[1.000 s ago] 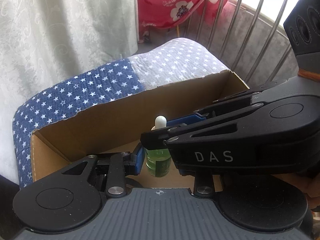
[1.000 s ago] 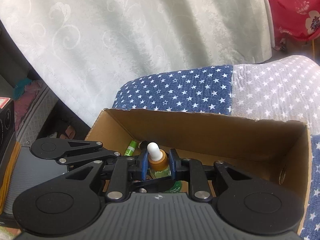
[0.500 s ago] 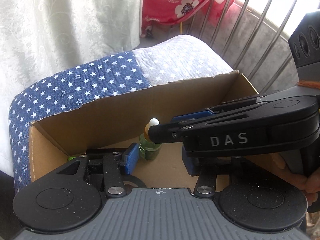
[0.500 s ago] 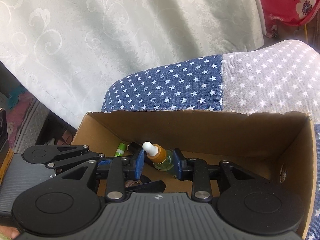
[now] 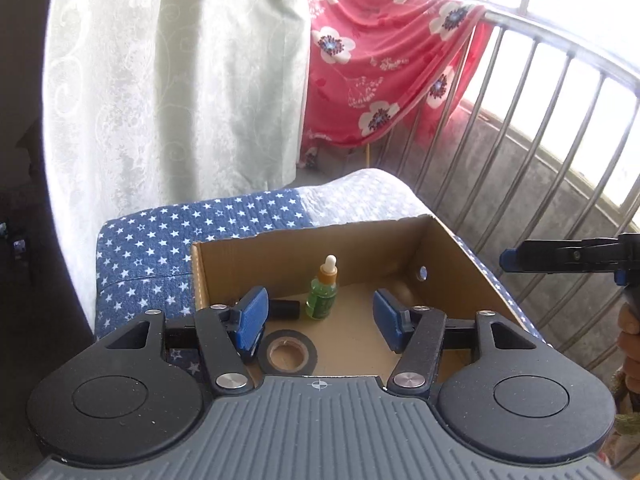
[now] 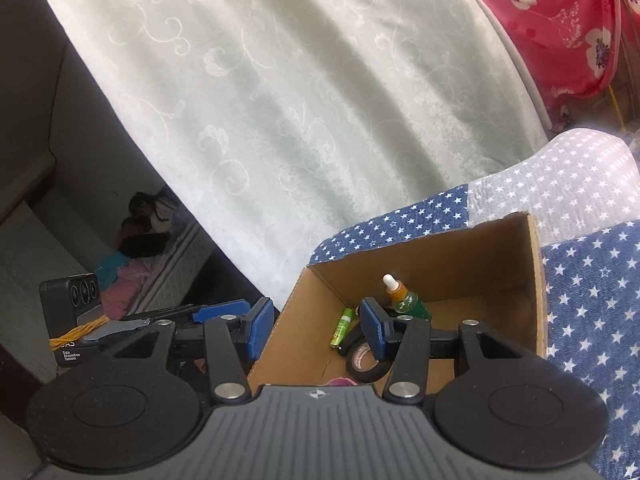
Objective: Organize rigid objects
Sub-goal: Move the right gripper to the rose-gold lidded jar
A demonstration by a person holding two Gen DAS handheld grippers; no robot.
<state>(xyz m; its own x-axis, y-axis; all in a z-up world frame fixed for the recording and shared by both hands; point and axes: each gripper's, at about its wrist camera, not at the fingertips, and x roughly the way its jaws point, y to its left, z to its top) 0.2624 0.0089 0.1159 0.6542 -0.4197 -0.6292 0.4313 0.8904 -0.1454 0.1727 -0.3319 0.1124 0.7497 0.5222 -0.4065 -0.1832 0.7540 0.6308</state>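
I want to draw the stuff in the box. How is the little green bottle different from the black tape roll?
The dropper bottle stands upright; the tape roll lies flat on the box floor. The bottle is see-through green with an amber collar and white tip; the roll is black with a brown cardboard core. The bottle is tall and narrow; the roll is low, wide and ring-shaped. Both sit inside the cardboard box, and no gripper touches either.

The box (image 5: 440, 248) stands on the cushion (image 5: 152, 248). In the box, the dropper bottle (image 5: 321, 294) stands upright near the back wall; the tape roll (image 5: 287, 352) lies before it, the battery (image 6: 341, 326) beside.
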